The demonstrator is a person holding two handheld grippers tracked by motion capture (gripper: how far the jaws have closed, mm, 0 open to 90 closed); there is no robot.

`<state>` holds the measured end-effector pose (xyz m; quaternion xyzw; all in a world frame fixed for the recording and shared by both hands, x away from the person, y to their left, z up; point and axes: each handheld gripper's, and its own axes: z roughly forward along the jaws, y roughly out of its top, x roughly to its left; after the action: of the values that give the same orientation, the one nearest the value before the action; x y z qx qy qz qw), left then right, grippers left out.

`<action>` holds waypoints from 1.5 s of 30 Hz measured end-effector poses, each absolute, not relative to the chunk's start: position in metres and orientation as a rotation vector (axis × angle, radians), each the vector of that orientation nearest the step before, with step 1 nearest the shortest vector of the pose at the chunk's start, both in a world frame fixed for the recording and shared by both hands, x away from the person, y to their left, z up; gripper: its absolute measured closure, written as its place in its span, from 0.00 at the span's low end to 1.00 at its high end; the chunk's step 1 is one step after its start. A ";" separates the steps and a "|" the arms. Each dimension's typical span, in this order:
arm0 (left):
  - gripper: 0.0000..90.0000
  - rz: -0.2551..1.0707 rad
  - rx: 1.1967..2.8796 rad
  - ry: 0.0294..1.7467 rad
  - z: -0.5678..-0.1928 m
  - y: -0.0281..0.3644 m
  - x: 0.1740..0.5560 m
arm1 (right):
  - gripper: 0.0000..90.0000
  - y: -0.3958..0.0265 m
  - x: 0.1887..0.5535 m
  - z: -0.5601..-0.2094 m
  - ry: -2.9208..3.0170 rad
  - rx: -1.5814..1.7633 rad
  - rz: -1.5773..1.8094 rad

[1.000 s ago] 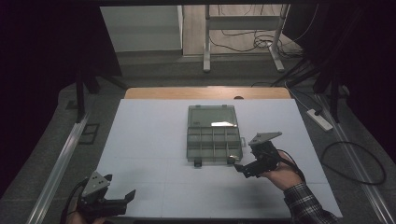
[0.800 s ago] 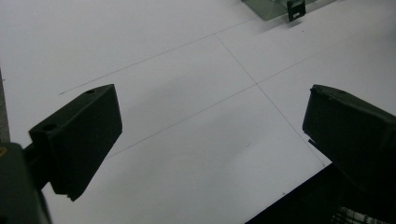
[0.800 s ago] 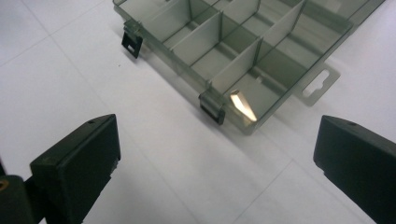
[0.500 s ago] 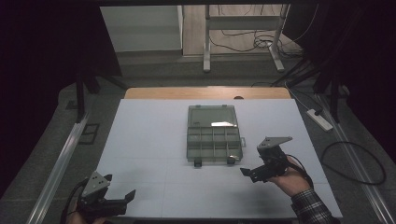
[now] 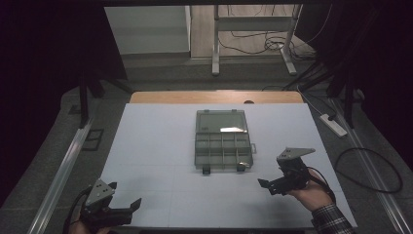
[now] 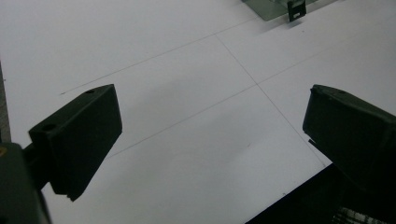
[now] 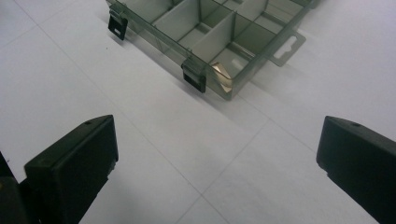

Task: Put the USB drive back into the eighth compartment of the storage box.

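Note:
A clear grey compartment box lies open in the middle of the white table, its lid folded flat behind it. In the right gripper view the box shows two black latches on its near wall and a small shiny gold piece in the corner cell. My right gripper hovers open, right of and nearer than the box, holding nothing. My left gripper sits open at the table's front left corner, far from the box.
The white table top carries thin grid lines. Its front edge runs just under the left gripper's right jaw. Beyond the table stand a desk frame, floor cables and a power strip at the right.
My right gripper has drawn back from the box's front right corner toward the table's near right side. The left gripper has stayed put.

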<state>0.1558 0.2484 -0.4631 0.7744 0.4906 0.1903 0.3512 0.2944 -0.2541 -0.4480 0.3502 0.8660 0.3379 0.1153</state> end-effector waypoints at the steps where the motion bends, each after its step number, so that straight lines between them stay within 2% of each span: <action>1: 0.05 0.492 2.005 1.270 -0.463 0.248 0.156 | 0.00 -0.256 0.293 -0.448 2.534 1.029 0.991; 45: 0.05 0.502 2.011 1.274 -0.463 0.247 0.156 | 0.00 -0.314 0.254 -0.444 2.402 1.185 0.990</action>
<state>0.1558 0.2474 -0.4632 0.7752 0.4911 0.1936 0.3470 0.2541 -0.3140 -0.4437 0.4109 0.8325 0.3430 0.1427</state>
